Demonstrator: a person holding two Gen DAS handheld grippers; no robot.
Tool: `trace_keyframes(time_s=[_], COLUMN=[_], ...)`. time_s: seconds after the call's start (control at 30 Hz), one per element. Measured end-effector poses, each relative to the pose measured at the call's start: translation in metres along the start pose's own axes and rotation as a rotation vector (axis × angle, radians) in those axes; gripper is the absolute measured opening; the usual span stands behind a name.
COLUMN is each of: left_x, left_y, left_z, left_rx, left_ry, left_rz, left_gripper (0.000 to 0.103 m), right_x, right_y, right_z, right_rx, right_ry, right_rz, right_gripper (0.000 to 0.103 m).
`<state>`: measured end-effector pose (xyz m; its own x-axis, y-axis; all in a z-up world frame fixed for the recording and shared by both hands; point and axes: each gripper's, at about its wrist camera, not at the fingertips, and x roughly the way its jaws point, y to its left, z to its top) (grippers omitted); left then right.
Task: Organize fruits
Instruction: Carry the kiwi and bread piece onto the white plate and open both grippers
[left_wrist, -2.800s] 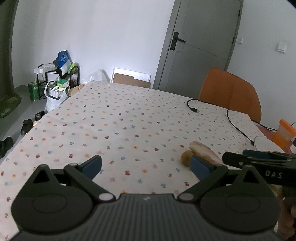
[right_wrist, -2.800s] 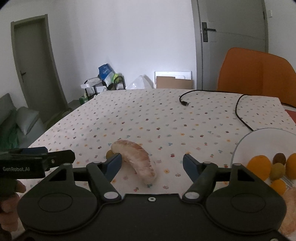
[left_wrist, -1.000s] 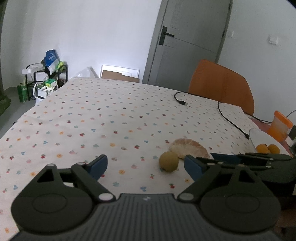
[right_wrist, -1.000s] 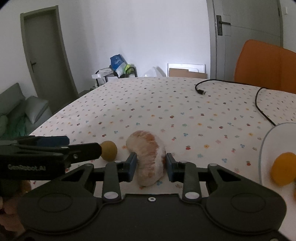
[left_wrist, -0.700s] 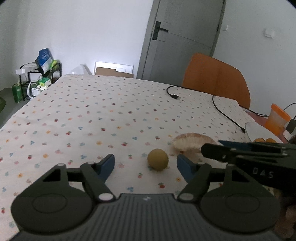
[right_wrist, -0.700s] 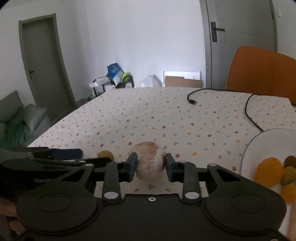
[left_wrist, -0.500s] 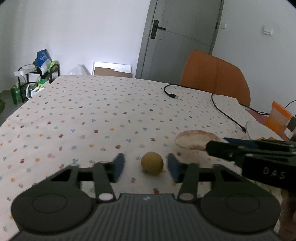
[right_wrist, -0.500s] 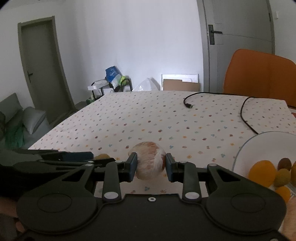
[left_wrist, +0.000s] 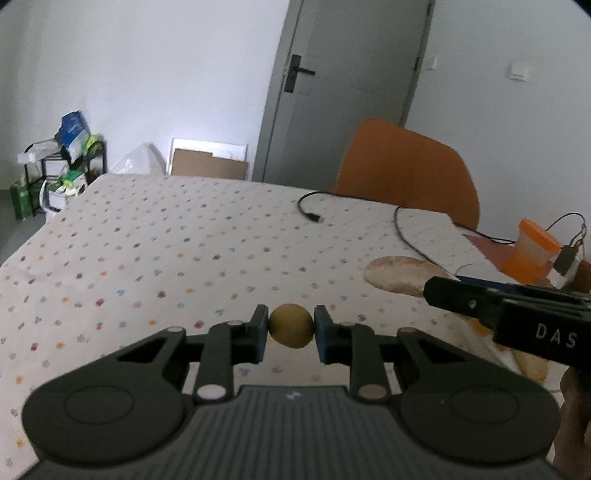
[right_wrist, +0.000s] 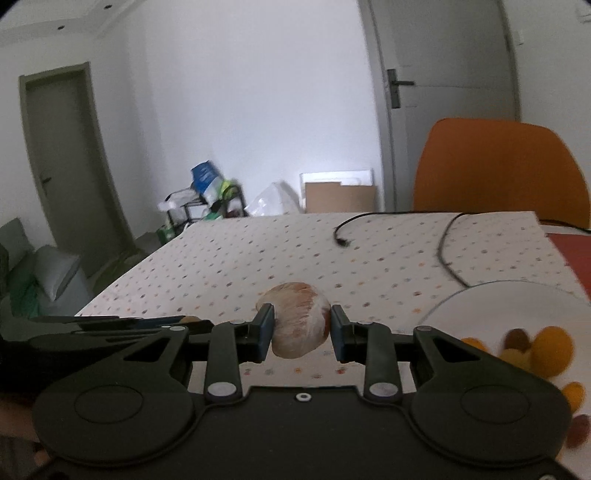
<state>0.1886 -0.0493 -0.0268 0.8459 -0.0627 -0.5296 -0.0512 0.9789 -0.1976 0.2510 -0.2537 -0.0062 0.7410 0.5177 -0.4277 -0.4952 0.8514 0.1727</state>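
A white cloth table cover (left_wrist: 155, 243) printed with small coloured dots is seen, matt and slightly creased. The left gripper (left_wrist: 290, 329), of matt black plastic with a ribbed top panel, is closed on a small round yellow-green fruit (left_wrist: 290, 329) with a dull skin. A peeled pinkish citrus segment (right_wrist: 301, 319), covered in a thin whitish membrane, is clamped by the right gripper (right_wrist: 301, 325). A smooth white plate (right_wrist: 491, 299) is seen, faintly glossy.

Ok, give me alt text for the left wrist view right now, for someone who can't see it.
The left gripper is shut on a small round yellow-green fruit above a dotted tablecloth. To its right the right gripper holds a peeled pomelo segment. Behind are a black cable, an orange chair and a grey door.
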Motion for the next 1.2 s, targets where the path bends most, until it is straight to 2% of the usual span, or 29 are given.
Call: trace_keyframes(time_s=[0.5, 1.2], left_x=[0.007, 0.024], left_y=[-0.068, -0.146], left_z=[0.001, -0.013], left_rx=[0.081, 0.190], left_ry=[-0.007, 0.034], left_rz=[-0.120, -0.221], left_gripper=[0.025, 0.025], right_x=[-0.038, -0.086], right_y=[-0.050, -0.127], right_z=[-0.007, -0.034], right_rx=[0.059, 0.165], right_ry=[-0.047, -0.092], right_rz=[-0.110, -0.251], right_gripper=[0.030, 0.030])
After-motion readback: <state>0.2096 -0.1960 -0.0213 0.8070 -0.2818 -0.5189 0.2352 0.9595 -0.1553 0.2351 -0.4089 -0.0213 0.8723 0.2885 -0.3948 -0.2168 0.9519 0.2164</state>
